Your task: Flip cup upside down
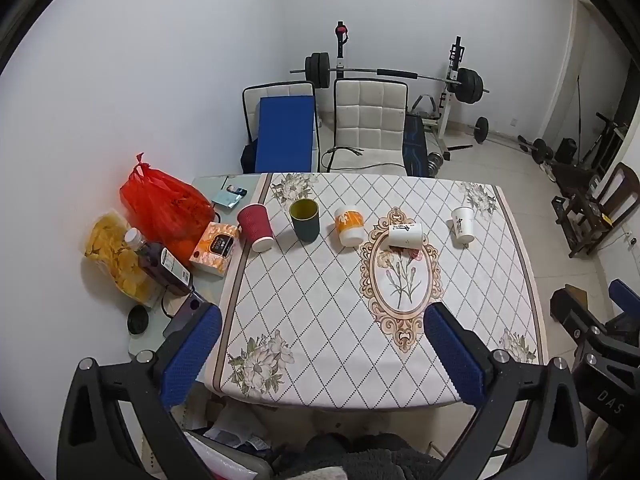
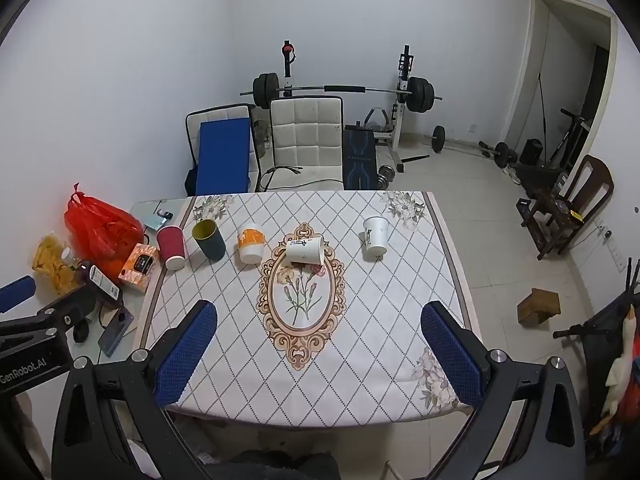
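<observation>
- The left gripper (image 1: 322,332) hangs above the near edge of the table (image 1: 516,248), its blue-padded jaws spread wide with nothing between them.
- The right gripper (image 2: 319,328) is likewise held over the near edge, jaws wide apart and empty; its body also shows at the right border of the left wrist view.
- Five cups stand or lie in a row across the far half of the patterned tablecloth (image 2: 360,320), each apart from its neighbours.
- The red paper cup (image 1: 255,227) at the left end appears to stand mouth down, white rim against the cloth.
- Just right of it, the dark green cup (image 1: 305,220) stands upright with its yellow inside showing.
- The orange-and-white cup (image 1: 349,226) comes next; it looks mouth down, though this is hard to tell for certain.
- A white paper cup (image 1: 405,236) lies on its side at the top of the oval flower medallion (image 2: 302,296).
- Another white paper cup (image 1: 463,224) stands alone toward the right edge, seemingly upside down.
- On the bare tabletop left of the cloth sit a red plastic bag (image 1: 166,208), an orange tissue box (image 1: 215,249), a dark bottle (image 1: 160,266) and a bag of yellow chips (image 1: 114,256).
- Behind the table stand two white padded chairs (image 2: 306,140) and a barbell rack (image 2: 344,90).
</observation>
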`<action>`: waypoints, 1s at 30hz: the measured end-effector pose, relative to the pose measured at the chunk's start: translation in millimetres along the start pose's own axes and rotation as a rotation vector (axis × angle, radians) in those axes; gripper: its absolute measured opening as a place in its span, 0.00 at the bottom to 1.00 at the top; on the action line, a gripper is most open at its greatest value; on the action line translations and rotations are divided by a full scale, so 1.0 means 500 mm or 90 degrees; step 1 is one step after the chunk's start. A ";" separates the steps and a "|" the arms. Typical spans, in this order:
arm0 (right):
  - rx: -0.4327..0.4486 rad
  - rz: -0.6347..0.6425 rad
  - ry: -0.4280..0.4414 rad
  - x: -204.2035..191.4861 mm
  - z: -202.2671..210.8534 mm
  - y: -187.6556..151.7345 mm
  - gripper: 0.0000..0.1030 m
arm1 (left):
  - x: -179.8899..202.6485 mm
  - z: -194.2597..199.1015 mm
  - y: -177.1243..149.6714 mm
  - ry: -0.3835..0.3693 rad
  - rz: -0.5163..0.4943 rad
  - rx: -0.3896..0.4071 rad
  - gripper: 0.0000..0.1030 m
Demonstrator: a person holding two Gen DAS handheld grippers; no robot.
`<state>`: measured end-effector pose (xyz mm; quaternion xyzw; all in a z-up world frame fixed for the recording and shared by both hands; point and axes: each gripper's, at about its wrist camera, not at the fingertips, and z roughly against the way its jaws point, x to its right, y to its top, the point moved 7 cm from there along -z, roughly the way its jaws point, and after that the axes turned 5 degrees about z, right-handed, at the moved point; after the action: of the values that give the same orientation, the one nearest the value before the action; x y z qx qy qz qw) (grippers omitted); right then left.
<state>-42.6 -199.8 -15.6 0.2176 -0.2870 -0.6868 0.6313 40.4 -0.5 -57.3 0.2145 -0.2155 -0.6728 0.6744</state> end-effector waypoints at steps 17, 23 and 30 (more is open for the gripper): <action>0.007 0.000 -0.001 -0.004 0.009 -0.001 1.00 | 0.001 0.005 0.000 -0.003 0.001 0.007 1.00; 0.008 -0.001 0.001 0.001 0.017 -0.001 1.00 | 0.004 0.011 0.002 -0.002 -0.001 0.009 1.00; 0.009 0.001 0.001 0.000 0.030 0.008 1.00 | 0.002 0.030 0.000 -0.001 0.004 0.018 1.00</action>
<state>-49.7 -198.1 -1.8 0.2222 -0.2912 -0.6842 0.6306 31.7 -1.6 -45.4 0.2224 -0.2262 -0.6679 0.6732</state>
